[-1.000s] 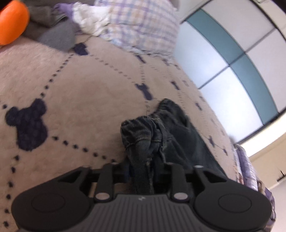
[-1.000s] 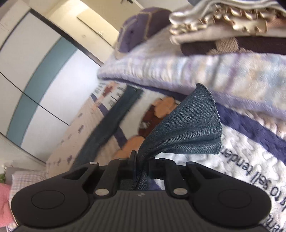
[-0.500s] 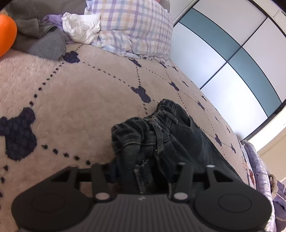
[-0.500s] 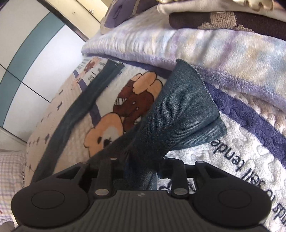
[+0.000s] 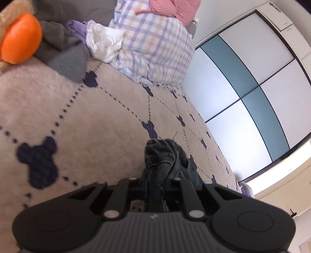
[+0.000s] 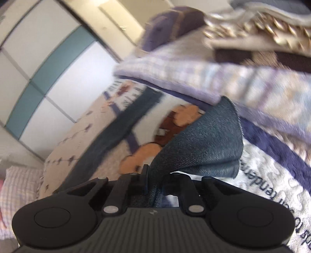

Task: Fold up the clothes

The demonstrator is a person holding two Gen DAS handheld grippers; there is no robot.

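Most of the jeans can't be seen in the left wrist view, since the gripper body covers everything below the bunched waistband, and only a sliver of leg is caught trailing off to the right across the beige mouse-print blanket. The right wrist view is smeared by motion blur, so the stacked folded blankets at the top are barely made out, and the lettering on the white cartoon-print blanket is cut off at the edge. The fingertips of both tools are buried in denim.

Compared with half a second back, the waistband is now pinched into a narrow upright wad rather than lying spread between wide jaws, and more of the checked pillow plus a pink striped pillow is brought into frame, along with the orange thing and the grey garment at top left. On the right side the denim hem flap is stood up higher and less of the bear print is hidden.

The left gripper is clamped tight on the waistband. The right gripper is being squeezed shut, with the trouser-leg hem already caught between its jaws; the long dark leg is left stretched out over the bed toward the wardrobe doors.
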